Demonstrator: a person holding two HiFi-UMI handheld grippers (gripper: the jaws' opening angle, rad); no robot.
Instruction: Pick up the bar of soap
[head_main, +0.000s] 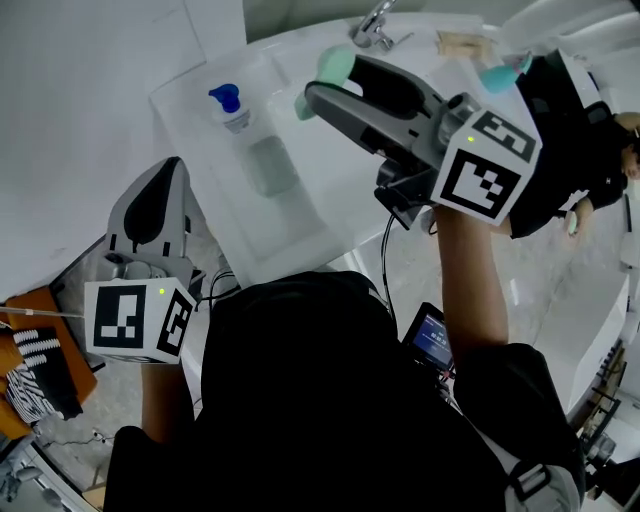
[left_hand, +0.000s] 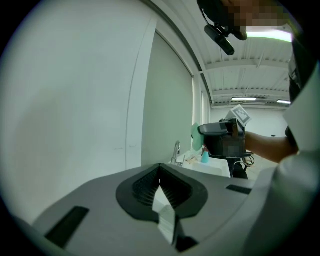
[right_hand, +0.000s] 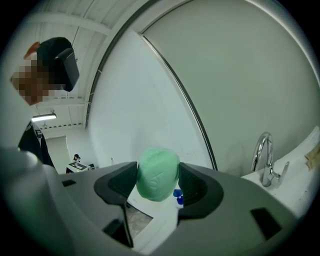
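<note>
A chrome faucet (head_main: 372, 25) stands at the far edge of a white counter (head_main: 185, 95), a blue-capped clear bottle (head_main: 228, 105) to its left and a teal bottle (head_main: 497, 75) to its right; a zebra-striped cloth (head_main: 35, 385) lies lower left

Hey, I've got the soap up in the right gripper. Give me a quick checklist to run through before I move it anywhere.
1. Soap bar between the right gripper jaws, pads touching both sides: ok.
2. Soap lifted clear of the sink counter: ok.
3. Grip firm enough to carry: cannot tell.
4. Left gripper shut, empty, held apart from the soap: ok.
5. Blue-capped bottle and faucet not touching the right gripper: ok.
</note>
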